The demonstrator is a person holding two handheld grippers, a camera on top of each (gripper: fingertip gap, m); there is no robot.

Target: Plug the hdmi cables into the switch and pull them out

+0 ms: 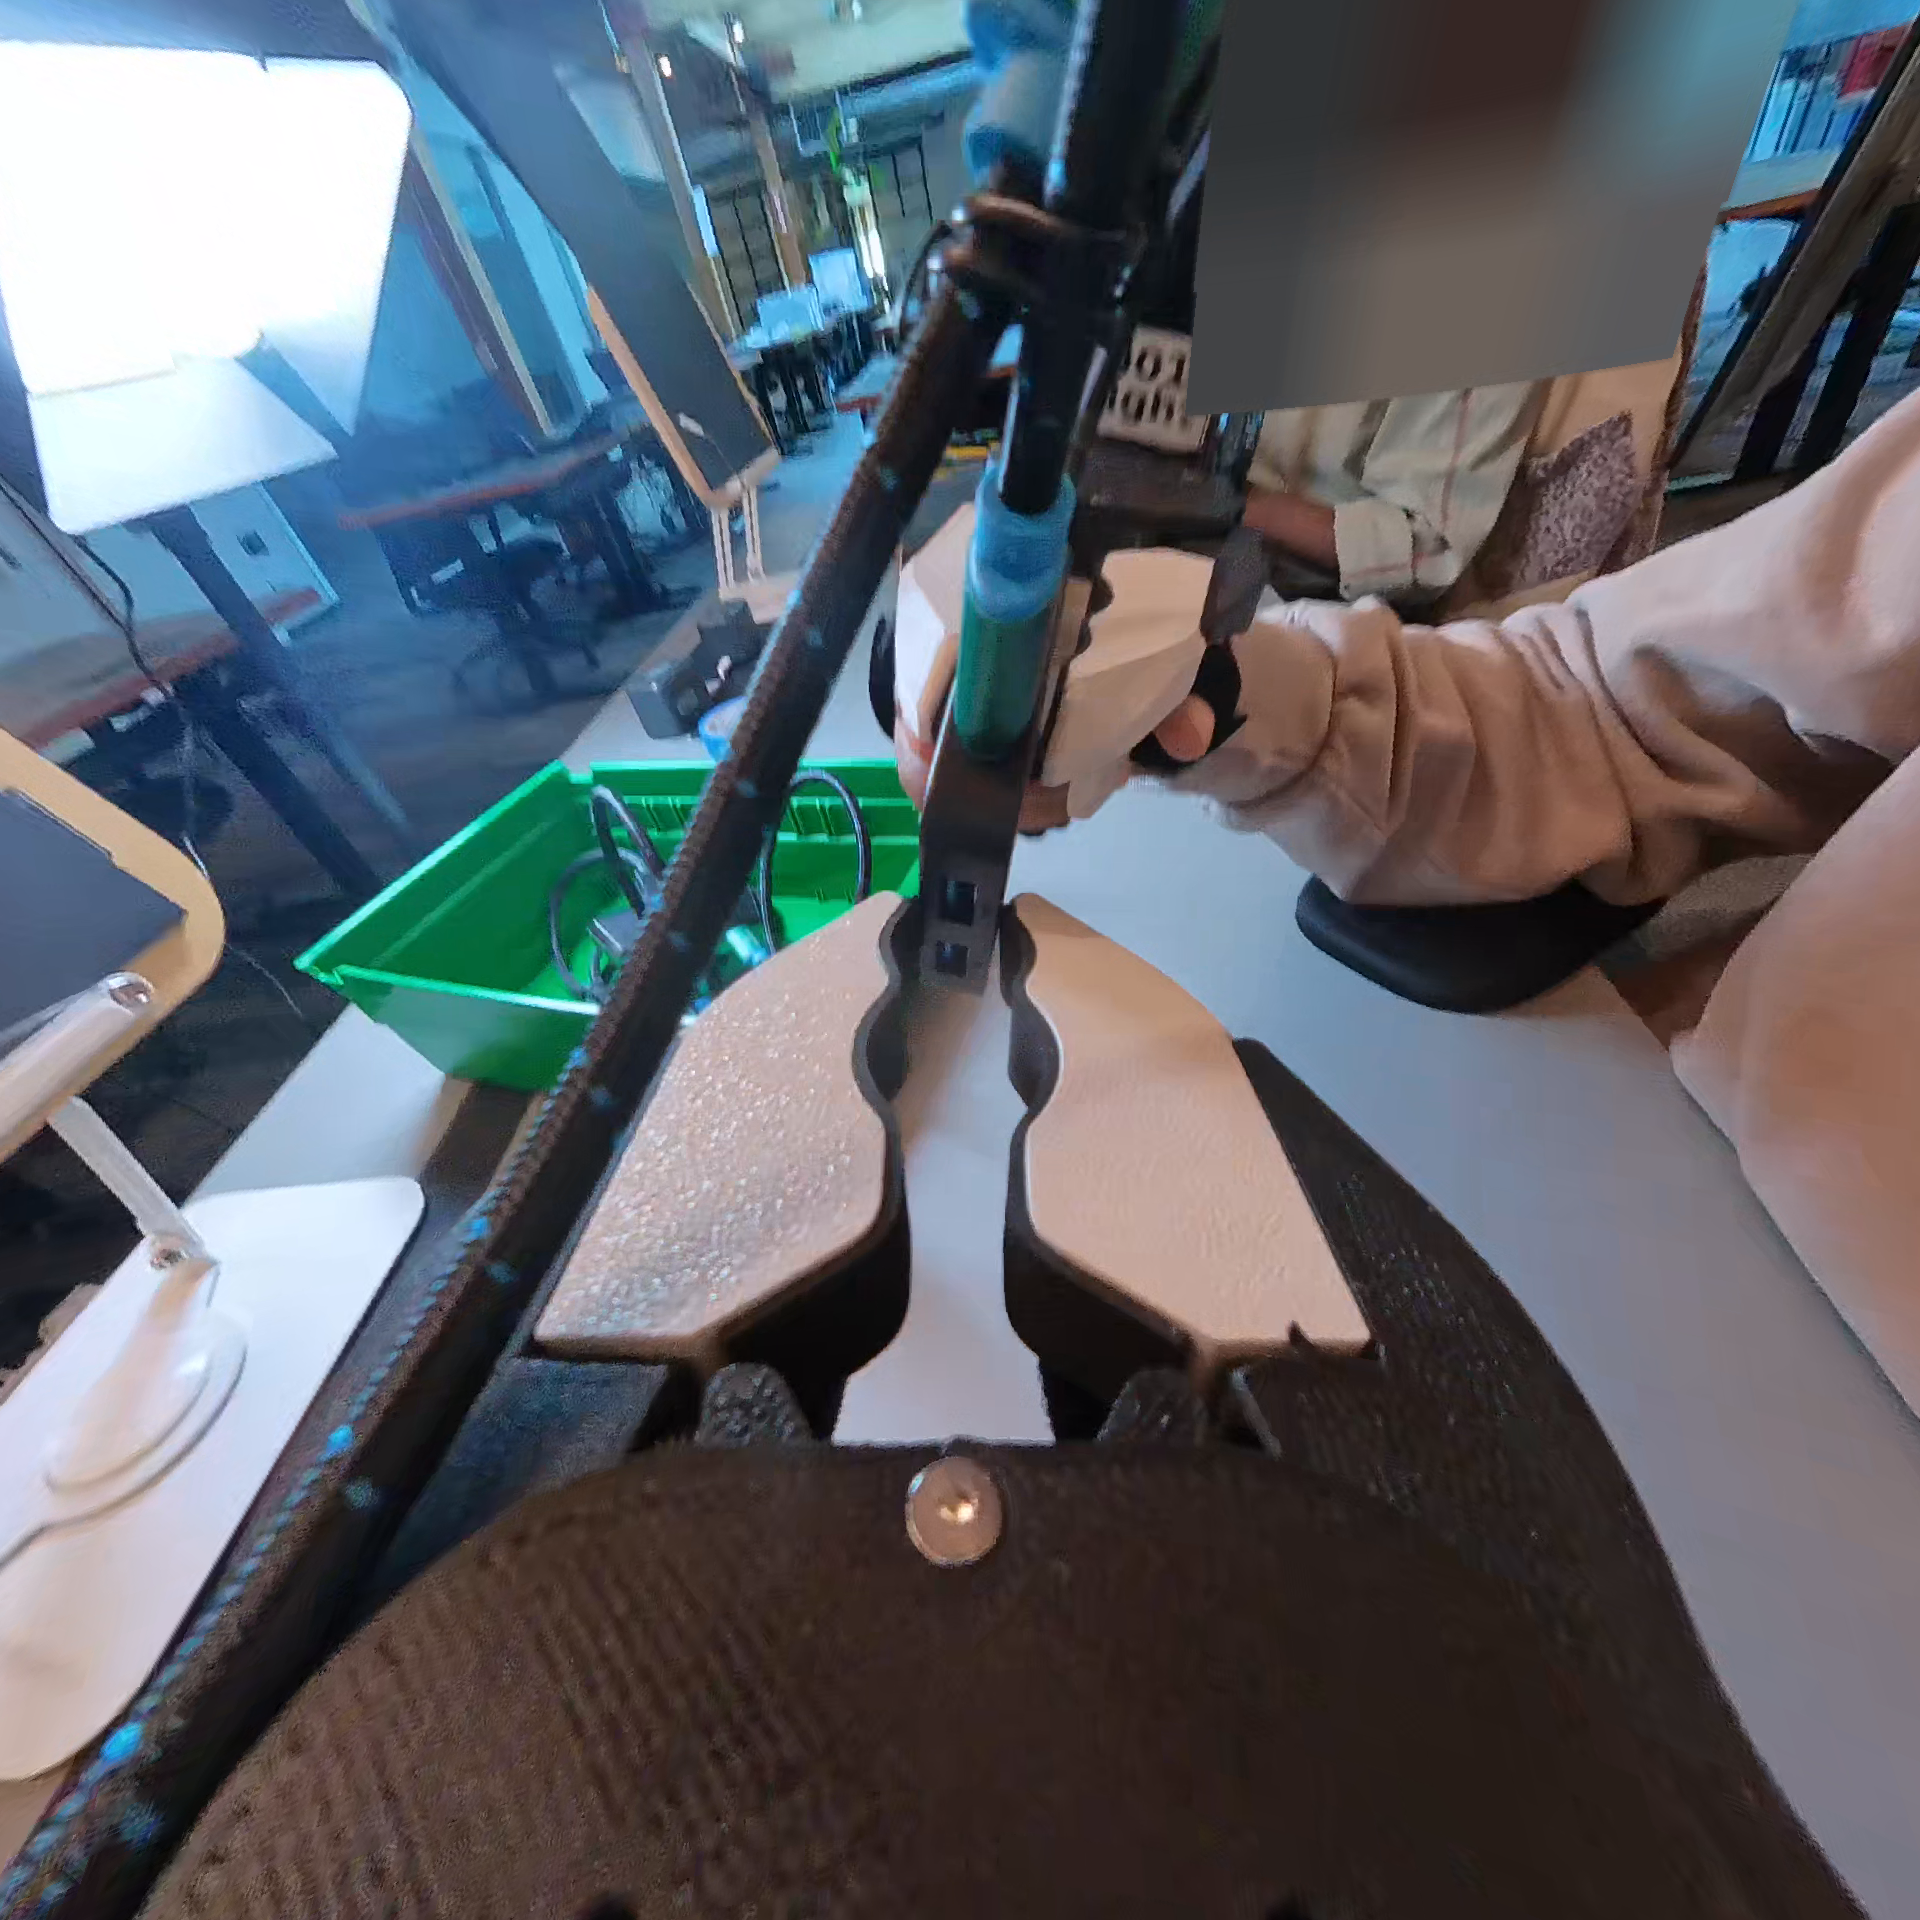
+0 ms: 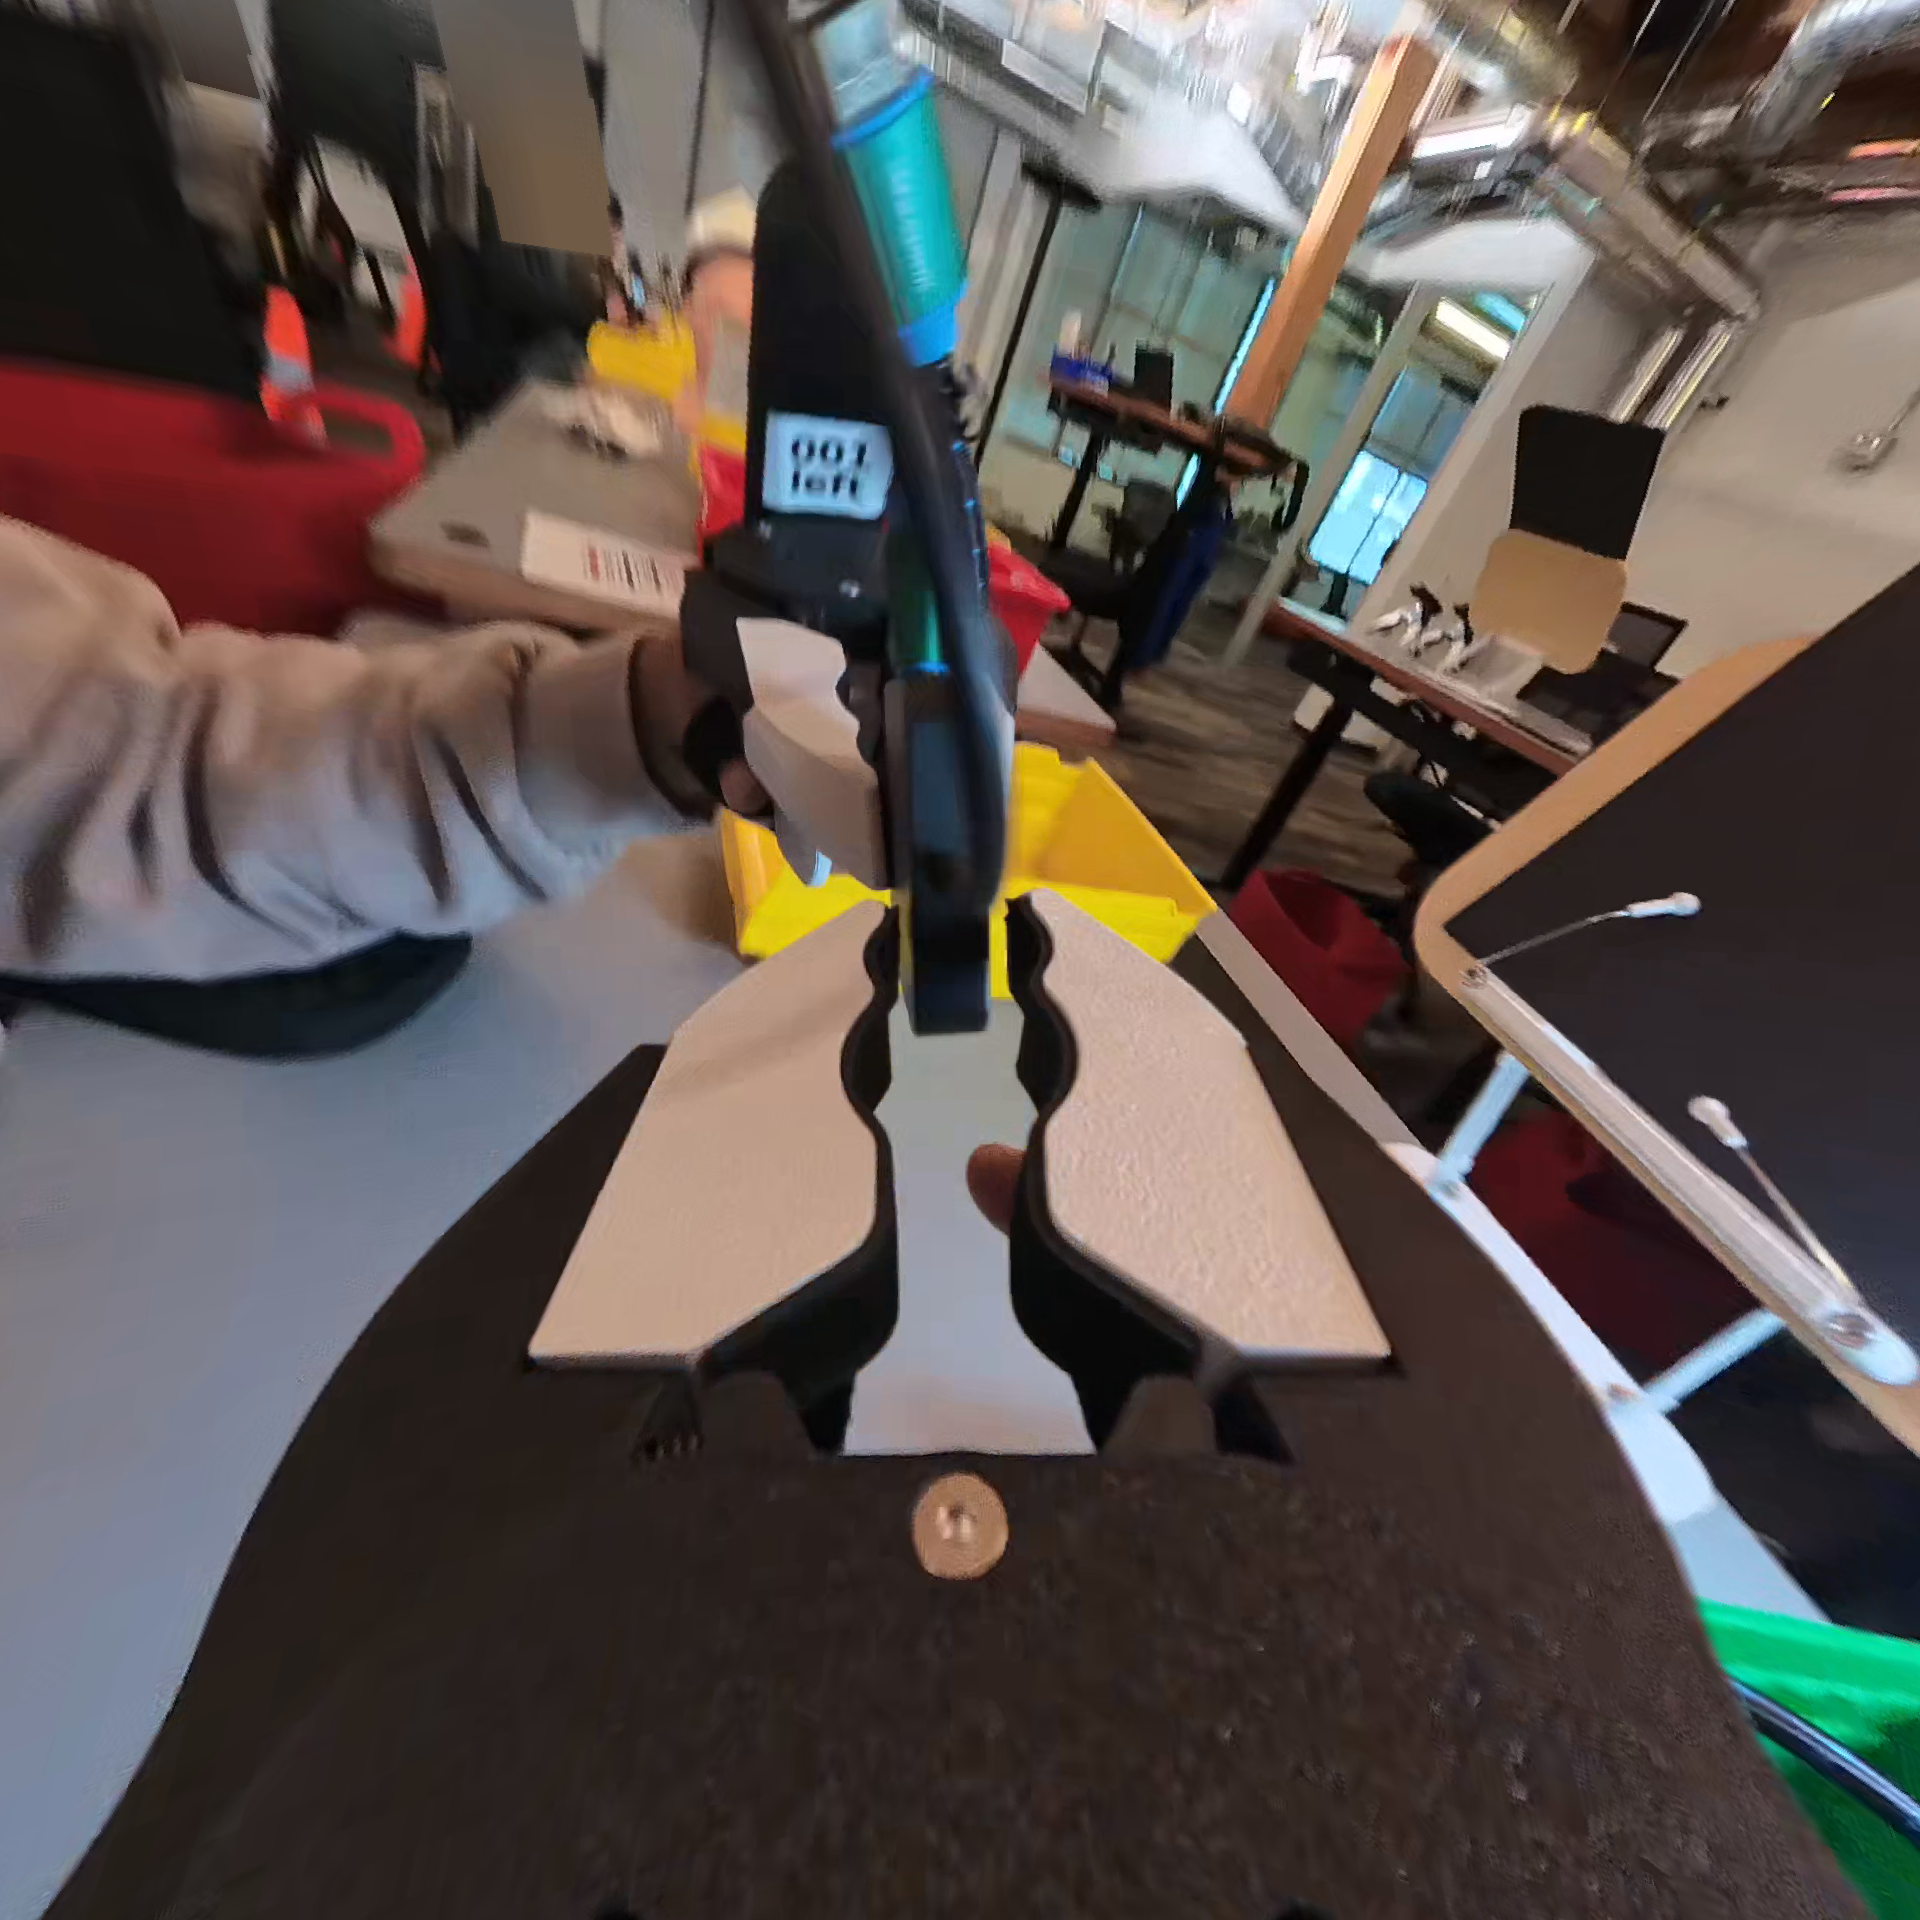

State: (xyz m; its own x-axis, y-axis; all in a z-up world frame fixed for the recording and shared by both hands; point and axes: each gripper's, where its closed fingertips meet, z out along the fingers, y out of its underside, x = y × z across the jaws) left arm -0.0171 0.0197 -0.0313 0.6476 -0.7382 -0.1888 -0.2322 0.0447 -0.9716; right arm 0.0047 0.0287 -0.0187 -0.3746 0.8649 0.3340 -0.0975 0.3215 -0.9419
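Observation:
A slim black HDMI switch (image 1: 961,883) hangs edge-on in the air between my two grippers, above the grey table (image 1: 1299,1091). My left gripper (image 1: 956,925) is shut on its near end, where two small ports show. A teal plug (image 1: 1003,644) on a black cable stands at the switch's far end. The right gripper's white fingers (image 1: 1132,644) sit on either side of that end. In the right wrist view the switch (image 2: 943,956) stands between the tips of my right gripper (image 2: 951,925), and a thin strip of yellow shows beside the right pad, so it is open. The left gripper's finger (image 2: 810,748) holds the far end.
A braided black cable (image 1: 665,935) crosses the left wrist view on a diagonal. A green bin (image 1: 447,935) with cables lies beyond my left fingers. A yellow bin (image 2: 1101,842) lies beyond my right fingers. A white lamp base (image 1: 156,1351) stands at the left, and a dark panel (image 2: 1714,935) at the right. The tips of both grippers are at nearly the same place.

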